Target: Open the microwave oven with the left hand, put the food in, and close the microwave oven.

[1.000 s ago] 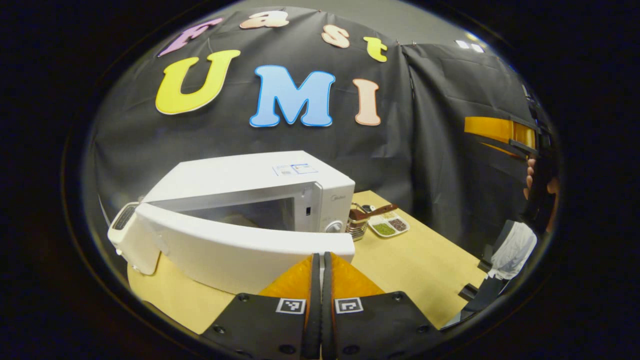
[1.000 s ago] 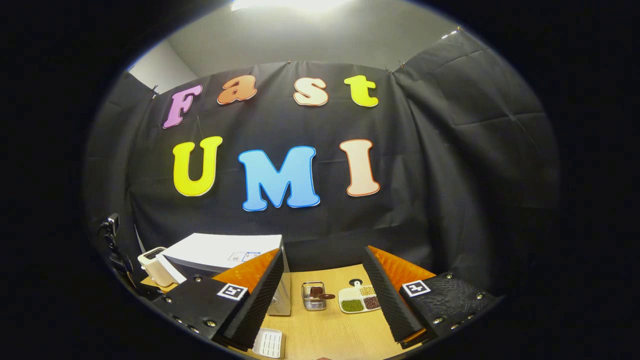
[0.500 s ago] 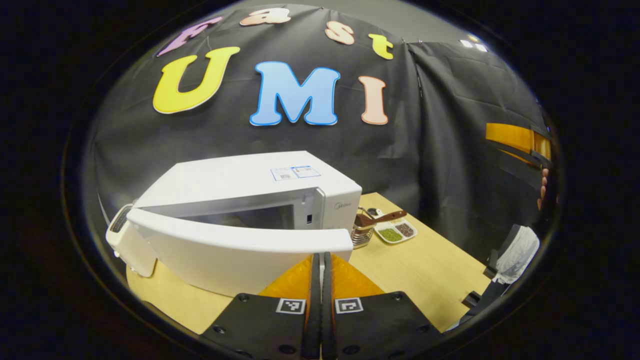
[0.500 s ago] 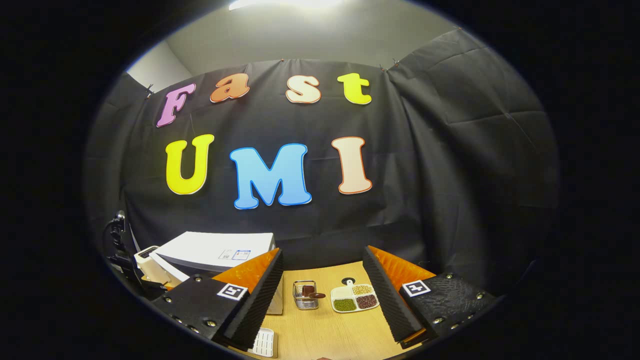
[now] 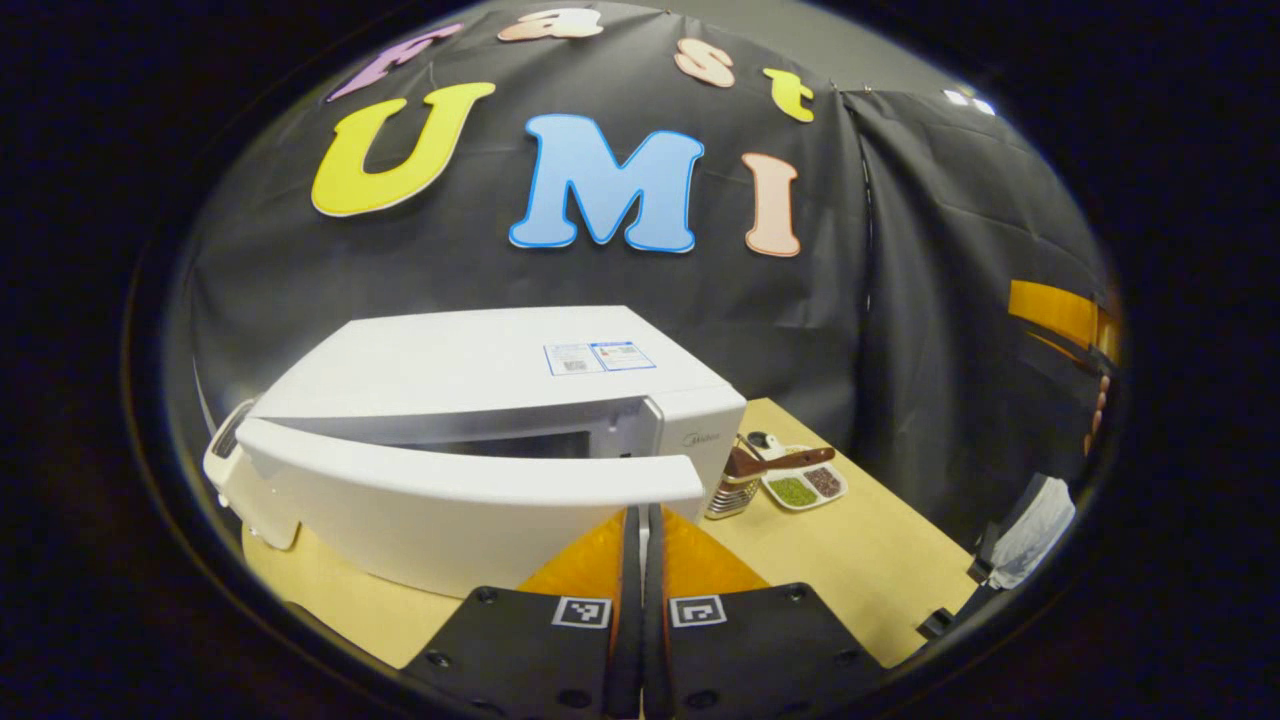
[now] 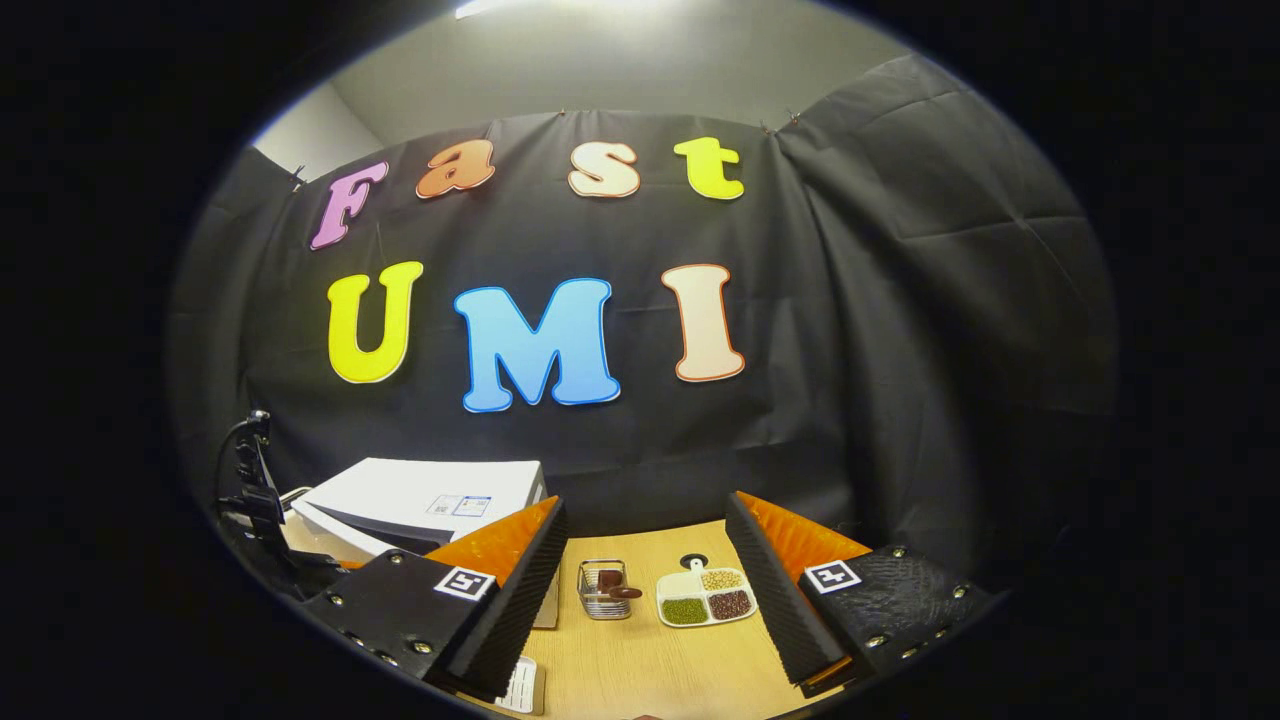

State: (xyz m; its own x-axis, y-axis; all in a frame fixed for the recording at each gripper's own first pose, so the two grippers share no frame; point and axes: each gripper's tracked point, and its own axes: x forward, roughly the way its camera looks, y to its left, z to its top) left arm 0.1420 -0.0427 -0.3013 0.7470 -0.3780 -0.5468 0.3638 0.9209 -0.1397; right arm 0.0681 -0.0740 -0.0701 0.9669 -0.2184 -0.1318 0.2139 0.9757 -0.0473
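Black cloth backs a wooden table (image 5: 860,560); the microwave (image 5: 480,360) sits at its left end. Over the last second the door (image 5: 450,490) has swung nearer the body and the gap has narrowed, so closing looks underway. Left gripper (image 5: 640,540), fingers pressed together with nothing between, pushes the door's free edge. Door's long axis runs left-right, hinge at left, free end pointing right toward a divided dish (image 6: 706,597) and wire basket (image 6: 601,588). Food can't be made out inside. Right gripper (image 6: 645,590) hangs spread wide, empty, above the table.
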